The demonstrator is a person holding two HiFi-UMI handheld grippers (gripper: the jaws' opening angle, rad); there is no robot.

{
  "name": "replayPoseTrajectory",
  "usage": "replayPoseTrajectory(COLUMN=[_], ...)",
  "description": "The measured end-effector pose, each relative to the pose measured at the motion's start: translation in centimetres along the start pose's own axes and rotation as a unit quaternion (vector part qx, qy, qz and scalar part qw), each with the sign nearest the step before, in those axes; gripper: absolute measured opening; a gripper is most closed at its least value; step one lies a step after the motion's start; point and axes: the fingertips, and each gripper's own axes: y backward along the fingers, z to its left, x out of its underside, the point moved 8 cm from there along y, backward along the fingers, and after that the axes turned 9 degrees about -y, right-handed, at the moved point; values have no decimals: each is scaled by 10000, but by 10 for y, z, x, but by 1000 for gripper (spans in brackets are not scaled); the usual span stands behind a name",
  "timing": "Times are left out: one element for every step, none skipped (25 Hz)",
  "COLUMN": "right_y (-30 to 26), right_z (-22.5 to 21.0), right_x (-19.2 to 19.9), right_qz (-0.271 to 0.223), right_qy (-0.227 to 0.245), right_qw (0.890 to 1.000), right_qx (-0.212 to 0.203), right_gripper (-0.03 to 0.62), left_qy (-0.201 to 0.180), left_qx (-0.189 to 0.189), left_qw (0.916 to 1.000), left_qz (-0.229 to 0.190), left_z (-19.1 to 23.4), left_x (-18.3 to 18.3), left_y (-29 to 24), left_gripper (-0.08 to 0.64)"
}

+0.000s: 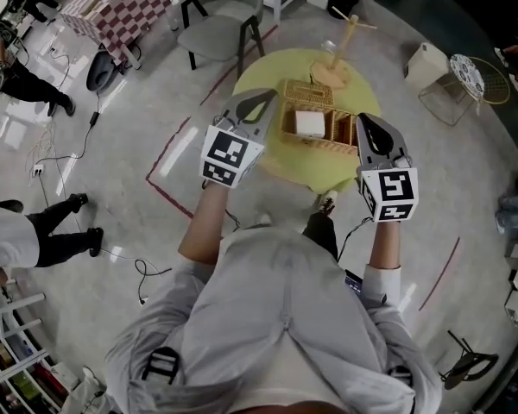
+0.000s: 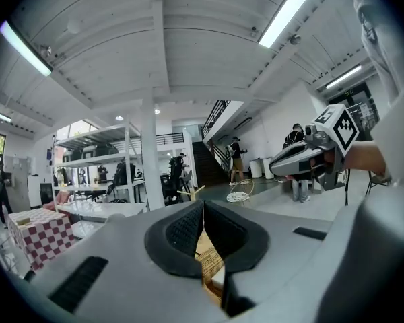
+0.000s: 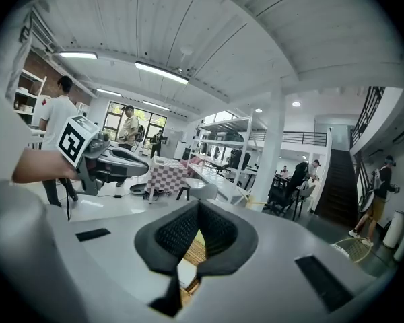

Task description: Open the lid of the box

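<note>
The left gripper's (image 2: 203, 206) fingers (image 2: 178, 231) meet at their tips with nothing between them. Below the tips a narrow gap shows only the wicker of the box (image 2: 210, 260) beneath. The right gripper (image 3: 198, 206) is the same: its tips touch, it holds nothing, and wicker shows through the slit. In the head view both grippers hang above the near side of the box, the left at its left corner and the right at its right end. Neither can be seen to touch it.

The box sits in the middle of a round yellow desk (image 1: 263, 74), with a wooden stand (image 1: 341, 54) just behind it. It is a woven, straw-coloured basket. Its inside seems to show from above, with a white block (image 1: 309, 123) in one compartment and slatted dividers to the right. A woven panel (image 1: 309, 91) along the far edge looks like the lid thrown back, though at this size I cannot be sure it is not a closed part of the top.

As I judge it, the scene fits two readings. Either the lid already lies open and the grippers are clear of it, or part of the top is yet to be lifted. If there is lifting left, it calls for parting the fingers, pinching the thin wicker edge and swinging it up about the far hinge.
</note>
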Motion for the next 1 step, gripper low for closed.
replayPoseTrajectory(right_y=[1], right_z=[2], right_x=[2], right_qz=[-1], right_qy=[-3], right_qw=[10000], right_qx=[1], right_gripper=[21], left_qy=[-11], left_qx=[20], left_qw=[10000], left_qz=[-9], left_z=[-2], left_x=[1], left_y=[1], left_gripper=[31])
